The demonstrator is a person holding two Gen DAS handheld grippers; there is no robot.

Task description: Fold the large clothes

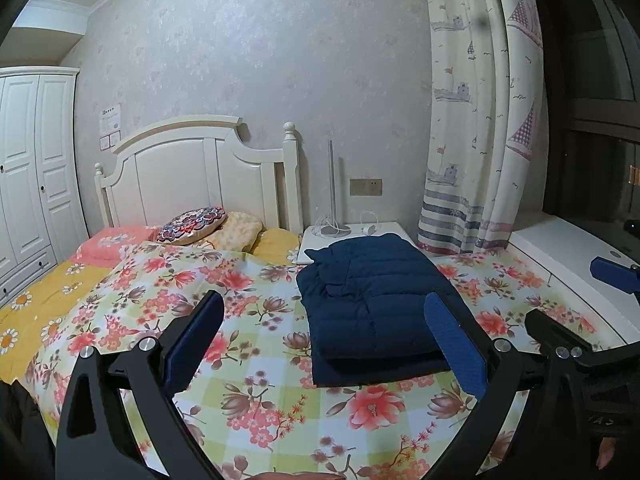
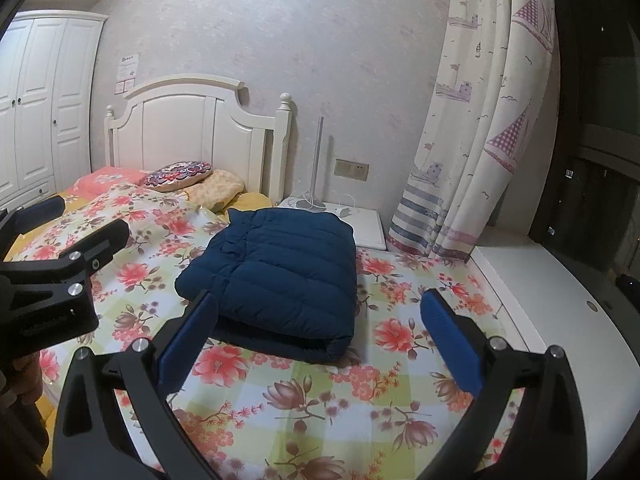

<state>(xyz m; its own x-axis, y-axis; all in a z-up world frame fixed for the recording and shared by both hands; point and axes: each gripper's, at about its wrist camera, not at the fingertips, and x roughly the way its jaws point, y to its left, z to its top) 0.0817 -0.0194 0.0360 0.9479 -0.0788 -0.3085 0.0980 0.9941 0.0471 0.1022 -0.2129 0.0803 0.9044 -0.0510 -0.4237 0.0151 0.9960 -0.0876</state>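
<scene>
A navy quilted down jacket (image 1: 370,300) lies folded into a neat rectangle on the floral bedspread (image 1: 260,400). It also shows in the right wrist view (image 2: 288,276). My left gripper (image 1: 324,336) is open and empty, held above the bed just in front of the jacket. My right gripper (image 2: 318,332) is open and empty, also just short of the jacket's near edge. Each gripper shows at the side of the other's view: the right one (image 1: 568,312) and the left one (image 2: 60,232).
Pillows and a round patterned cushion (image 1: 192,224) lie by the white headboard (image 1: 200,176). A white nightstand (image 2: 360,220) with a lamp base stands behind the jacket. A curtain (image 1: 480,120) hangs at right, above a white ledge (image 2: 540,320). A wardrobe (image 1: 28,172) stands at left.
</scene>
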